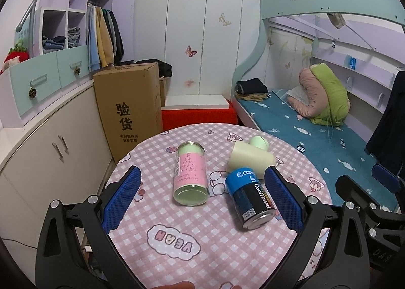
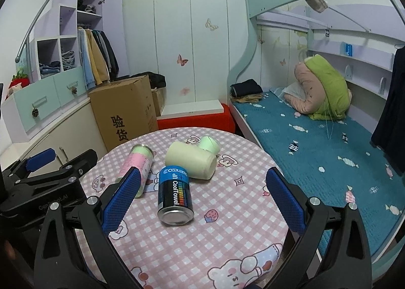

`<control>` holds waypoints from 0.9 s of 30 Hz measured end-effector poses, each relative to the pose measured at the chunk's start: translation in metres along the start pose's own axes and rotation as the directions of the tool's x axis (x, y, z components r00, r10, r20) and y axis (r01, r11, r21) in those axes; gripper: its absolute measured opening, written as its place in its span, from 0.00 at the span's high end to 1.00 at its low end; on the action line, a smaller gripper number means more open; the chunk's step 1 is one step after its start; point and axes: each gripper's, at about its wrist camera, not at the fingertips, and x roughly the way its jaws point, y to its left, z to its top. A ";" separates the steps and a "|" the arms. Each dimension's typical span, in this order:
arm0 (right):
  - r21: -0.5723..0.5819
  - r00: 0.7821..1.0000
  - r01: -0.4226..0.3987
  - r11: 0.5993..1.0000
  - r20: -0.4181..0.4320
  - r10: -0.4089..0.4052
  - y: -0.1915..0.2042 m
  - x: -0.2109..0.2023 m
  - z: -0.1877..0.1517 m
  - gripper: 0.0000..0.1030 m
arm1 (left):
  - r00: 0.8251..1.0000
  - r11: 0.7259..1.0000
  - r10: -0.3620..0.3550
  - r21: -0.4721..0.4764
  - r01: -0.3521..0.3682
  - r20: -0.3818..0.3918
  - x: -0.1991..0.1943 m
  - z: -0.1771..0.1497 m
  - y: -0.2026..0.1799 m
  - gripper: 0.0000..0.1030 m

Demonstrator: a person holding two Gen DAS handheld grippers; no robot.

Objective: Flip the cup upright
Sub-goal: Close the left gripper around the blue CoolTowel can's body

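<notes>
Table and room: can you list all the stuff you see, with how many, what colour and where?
table: 1, pink checked cloth, front centre
cream cup: 1, pale yellow, lying on its side mid-table
CoolTowel can: 1, blue and black, lying in front of the cup
pink-label jar: 1, pink and green, lying left of the can
small green cup: 1, pale green, behind the cream cup
cardboard box: 1, brown, floor at left
bunk bed: 1, teal mattress, right
left hand-held gripper: 1, black with blue pads, open
right hand-held gripper: 1, same colours, open

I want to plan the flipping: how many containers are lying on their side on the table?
4. Pink-labelled jar at left, blue CoolTowel can in front, cream cup behind it, small green cup farthest back, partly hidden.
</notes>
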 end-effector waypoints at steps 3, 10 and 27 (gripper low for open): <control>0.004 1.000 -0.001 1.000 -0.012 0.001 -0.006 0.010 0.000 0.07 | 1.000 1.000 -0.004 0.002 0.004 -0.027 0.013 -0.002 -0.007 0.05; 0.036 0.999 0.019 0.999 -0.052 -0.017 -0.029 0.033 -0.003 0.07 | 0.994 1.000 -0.018 0.005 0.019 -0.107 0.051 -0.011 -0.027 0.05; 0.100 0.986 0.034 0.994 -0.164 -0.017 -0.081 0.099 -0.025 0.07 | 0.944 1.000 0.022 0.009 -0.020 -0.330 0.147 -0.043 -0.074 0.05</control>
